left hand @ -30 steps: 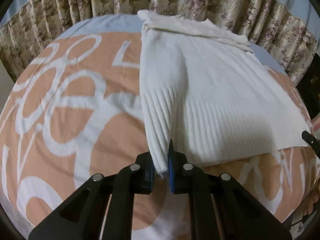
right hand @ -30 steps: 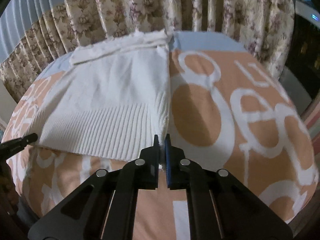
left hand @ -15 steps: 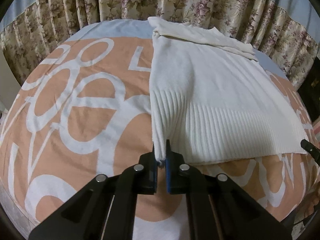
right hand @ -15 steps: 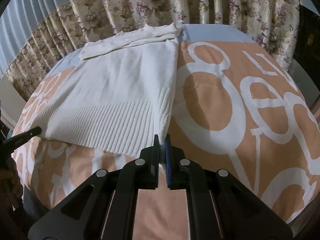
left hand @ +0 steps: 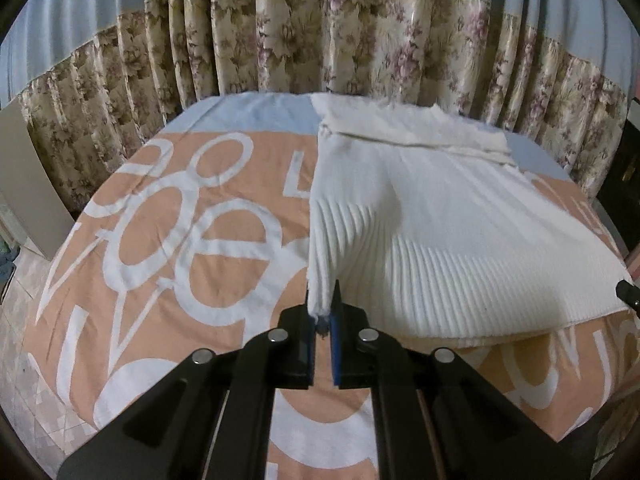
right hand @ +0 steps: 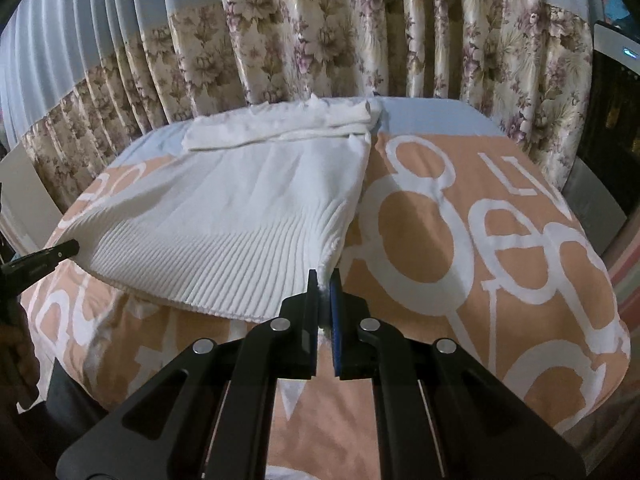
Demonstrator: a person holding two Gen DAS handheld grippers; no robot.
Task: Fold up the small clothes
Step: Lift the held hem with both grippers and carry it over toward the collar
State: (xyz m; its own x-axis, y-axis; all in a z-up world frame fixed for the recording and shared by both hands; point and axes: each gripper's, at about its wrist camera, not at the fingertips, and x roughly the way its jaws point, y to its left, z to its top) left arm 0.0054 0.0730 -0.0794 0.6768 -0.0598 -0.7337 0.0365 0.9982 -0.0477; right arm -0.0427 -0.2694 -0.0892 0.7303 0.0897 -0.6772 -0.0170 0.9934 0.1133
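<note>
- Folding is at the lift stage: the white knit sweater point(left hand: 432, 216) lies on the bed point(left hand: 168, 240), its far end near the floral curtain point(left hand: 280, 48), sleeves already laid across that far end
- Left tool point(left hand: 323, 312) is pinching the near left corner of the ribbed hem point(left hand: 440, 280), with cloth bunched between its blue pads
- Right tool point(right hand: 325, 300) is pressed onto the near right corner of the hem, a sliver of white knit showing between its pads
- To do this step well, raise both corners together and level, so the hem stays taut between the tools and does not sag in the middle
- Carry the hem toward the far end and line it up square with the side edges before letting go
- Knit looks stretchy, so pull gently; a hard tug could skew the fold
</note>
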